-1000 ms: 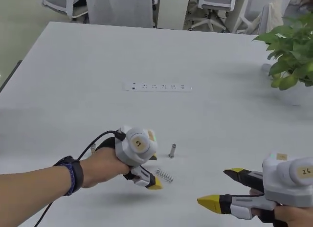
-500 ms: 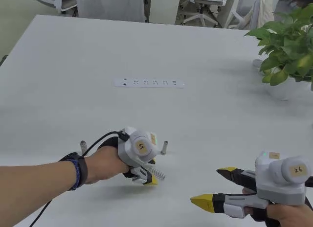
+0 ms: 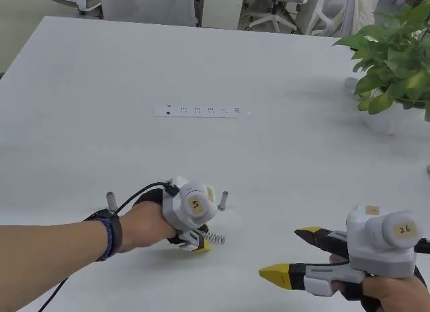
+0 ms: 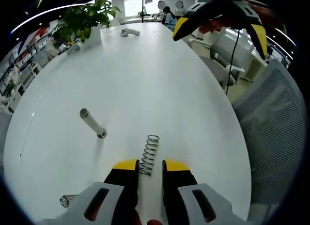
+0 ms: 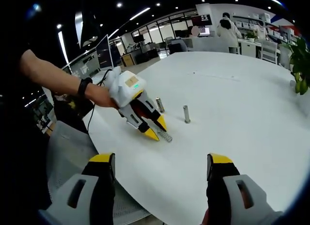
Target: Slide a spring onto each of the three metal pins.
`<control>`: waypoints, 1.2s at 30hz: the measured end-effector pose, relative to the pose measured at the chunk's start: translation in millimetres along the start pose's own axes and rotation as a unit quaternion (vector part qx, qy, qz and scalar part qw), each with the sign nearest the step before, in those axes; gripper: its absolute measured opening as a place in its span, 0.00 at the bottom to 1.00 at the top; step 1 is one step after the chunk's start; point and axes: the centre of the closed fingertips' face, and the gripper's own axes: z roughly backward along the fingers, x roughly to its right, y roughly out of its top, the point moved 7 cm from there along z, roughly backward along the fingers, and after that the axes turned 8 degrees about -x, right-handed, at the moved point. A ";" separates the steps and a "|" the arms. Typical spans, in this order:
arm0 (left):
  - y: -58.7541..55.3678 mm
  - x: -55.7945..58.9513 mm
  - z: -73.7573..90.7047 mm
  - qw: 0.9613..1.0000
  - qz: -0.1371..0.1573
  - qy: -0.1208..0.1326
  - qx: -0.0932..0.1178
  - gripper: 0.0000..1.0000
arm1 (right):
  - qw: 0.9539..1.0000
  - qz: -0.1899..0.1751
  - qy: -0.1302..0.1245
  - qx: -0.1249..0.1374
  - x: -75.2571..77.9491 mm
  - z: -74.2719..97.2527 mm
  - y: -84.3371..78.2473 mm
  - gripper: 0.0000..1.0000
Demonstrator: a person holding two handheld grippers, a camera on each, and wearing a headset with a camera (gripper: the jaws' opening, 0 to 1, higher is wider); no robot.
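Observation:
A loose spring (image 3: 213,237) (image 4: 149,154) lies flat on the white table (image 3: 282,157). My left gripper (image 3: 196,243) (image 4: 150,165) is low over the table, its jaws a narrow gap apart, straddling the spring's near end without visibly touching it. A bare metal pin (image 3: 222,200) (image 4: 92,123) (image 5: 186,113) stands just beyond. A second pin (image 3: 111,200) (image 5: 159,104), which seems to wear a spring, stands left of my hand. My right gripper (image 3: 293,254) (image 5: 160,167) hovers wide open at the near right, holding nothing.
A white power strip (image 3: 201,111) lies mid-table. A potted plant (image 3: 393,56) stands at the right edge, with office chairs (image 3: 282,6) beyond the far edge. A black cable (image 3: 127,198) trails from the left gripper. The table's near edge is close under both hands.
The left gripper has closed in on the spring, so its jaw tips now straddle the spring's end. The right gripper stays open in roughly the same place. The head camera has shifted.

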 end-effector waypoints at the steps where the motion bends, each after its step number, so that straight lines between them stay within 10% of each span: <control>1: -0.2 1.1 -0.2 1.000 0.003 -0.003 -0.001 0.08 | 1.000 0.001 0.000 -0.001 0.1 -0.1 -0.1 0.77; 10: -6.5 5.5 5.8 0.999 0.043 -0.012 -0.009 0.02 | 1.000 0.008 0.002 -0.004 -1.0 -0.3 0.3 0.77; 36: -39.6 11.9 61.1 0.989 0.137 0.020 0.059 0.02 | 1.000 0.026 0.009 -0.004 -9.3 -4.2 7.2 0.77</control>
